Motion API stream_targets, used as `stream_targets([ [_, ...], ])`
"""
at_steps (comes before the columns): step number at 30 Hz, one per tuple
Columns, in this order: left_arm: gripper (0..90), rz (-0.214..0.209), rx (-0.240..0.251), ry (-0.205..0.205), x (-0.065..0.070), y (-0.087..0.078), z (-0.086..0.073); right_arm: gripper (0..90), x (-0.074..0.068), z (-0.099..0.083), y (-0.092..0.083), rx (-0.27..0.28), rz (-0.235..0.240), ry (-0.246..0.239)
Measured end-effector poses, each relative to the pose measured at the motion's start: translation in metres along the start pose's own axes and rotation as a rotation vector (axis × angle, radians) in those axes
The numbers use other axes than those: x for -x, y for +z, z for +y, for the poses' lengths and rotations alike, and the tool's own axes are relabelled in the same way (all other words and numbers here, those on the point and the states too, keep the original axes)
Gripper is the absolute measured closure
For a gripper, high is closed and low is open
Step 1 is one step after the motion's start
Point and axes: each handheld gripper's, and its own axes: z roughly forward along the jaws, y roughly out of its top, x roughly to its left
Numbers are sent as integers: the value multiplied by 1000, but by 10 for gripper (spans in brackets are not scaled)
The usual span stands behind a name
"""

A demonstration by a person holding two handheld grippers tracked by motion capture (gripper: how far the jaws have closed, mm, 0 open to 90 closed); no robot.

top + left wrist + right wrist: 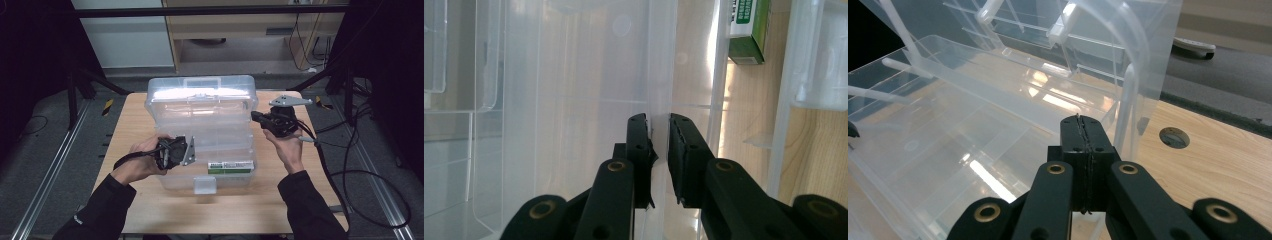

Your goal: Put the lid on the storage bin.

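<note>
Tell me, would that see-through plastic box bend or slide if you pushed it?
The clear plastic box probably flexes a little: its walls look thin where the left gripper pinches one. It is nearly empty, holding a small green carton, so it is likely light. On the smooth wooden table it may well slide.

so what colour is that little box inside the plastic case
Green and white: the small box lies in the clear case. The high view shows it best.
</note>
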Motion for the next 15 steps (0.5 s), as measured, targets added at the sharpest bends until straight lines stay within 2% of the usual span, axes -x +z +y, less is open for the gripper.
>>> stream_targets([
  [15, 788, -20, -1, 7, 7, 1, -1, 900, 1, -1, -1, -4, -1, 5],
])
